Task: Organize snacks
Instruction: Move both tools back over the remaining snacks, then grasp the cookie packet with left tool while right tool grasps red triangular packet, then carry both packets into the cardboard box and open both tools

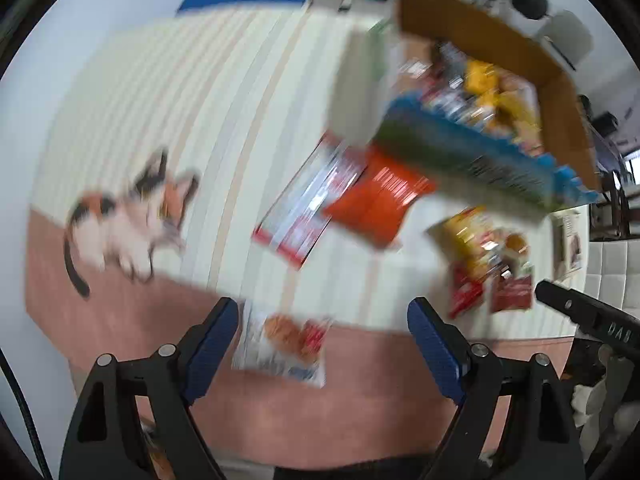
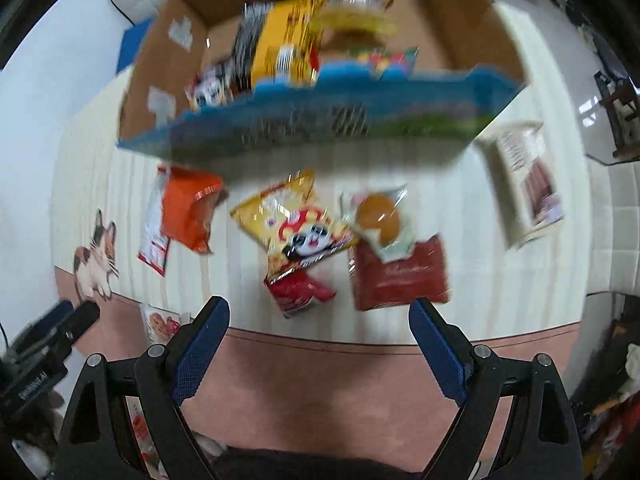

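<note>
Striped cream mat [image 1: 224,128] with a cat print [image 1: 128,220] fills the blurred left view; left gripper [image 1: 324,320] spread, empty, over a white packet [image 1: 284,348] at bottom centre. Box [image 1: 500,52] of snacks upper right; orange bag [image 1: 380,204] mid-frame.

Right view: right gripper [image 2: 320,320] spread, empty, below a panda packet [image 2: 296,232] and red pouch [image 2: 400,276]; box [image 2: 168,68] on top. Labels unreadable.
</note>
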Tool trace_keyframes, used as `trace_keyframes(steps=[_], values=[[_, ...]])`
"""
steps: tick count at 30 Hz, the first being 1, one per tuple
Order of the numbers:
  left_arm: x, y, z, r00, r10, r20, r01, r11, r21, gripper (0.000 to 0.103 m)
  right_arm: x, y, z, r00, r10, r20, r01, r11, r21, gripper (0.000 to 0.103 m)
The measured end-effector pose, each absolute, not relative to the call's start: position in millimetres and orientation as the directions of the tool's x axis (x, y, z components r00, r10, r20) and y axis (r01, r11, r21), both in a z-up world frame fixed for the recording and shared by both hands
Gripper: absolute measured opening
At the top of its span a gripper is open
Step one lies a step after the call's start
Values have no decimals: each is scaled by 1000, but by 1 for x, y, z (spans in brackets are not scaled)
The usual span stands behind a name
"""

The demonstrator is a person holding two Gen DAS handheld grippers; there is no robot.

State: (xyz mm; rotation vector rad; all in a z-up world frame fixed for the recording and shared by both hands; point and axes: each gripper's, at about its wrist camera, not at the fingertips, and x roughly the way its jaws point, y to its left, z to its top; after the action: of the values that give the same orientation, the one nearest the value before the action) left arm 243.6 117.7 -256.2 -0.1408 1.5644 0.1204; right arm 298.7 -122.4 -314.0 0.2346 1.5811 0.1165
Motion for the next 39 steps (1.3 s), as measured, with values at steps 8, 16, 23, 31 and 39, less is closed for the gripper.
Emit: trace_keyframes(steps=[8, 16, 23, 31, 39], values=[[212, 139, -330, -159, -73, -985, -228, 973, -36, 87, 302, -90, -370, -110, 201, -973, 57, 979, 196, 93], [201, 130, -381, -267, -38, -963, -158, 987, 5, 87, 309, -79, -406, -164, 197, -967, 80, 979, 186, 93], [200, 122, -390, -254, 16, -967, -96, 994, 42, 86, 309, -75, -425, -185, 184, -965, 94, 981, 169, 85], [208, 126, -376, -212, 29, -977, -98, 994, 51, 63, 305, -66, -427, -147, 139, -979, 65, 989, 130, 56], [202, 115, -350, -188, -14, -982, -108, 994, 7, 48, 285, -67, -417, -125, 174, -977, 61, 984, 167, 55]])
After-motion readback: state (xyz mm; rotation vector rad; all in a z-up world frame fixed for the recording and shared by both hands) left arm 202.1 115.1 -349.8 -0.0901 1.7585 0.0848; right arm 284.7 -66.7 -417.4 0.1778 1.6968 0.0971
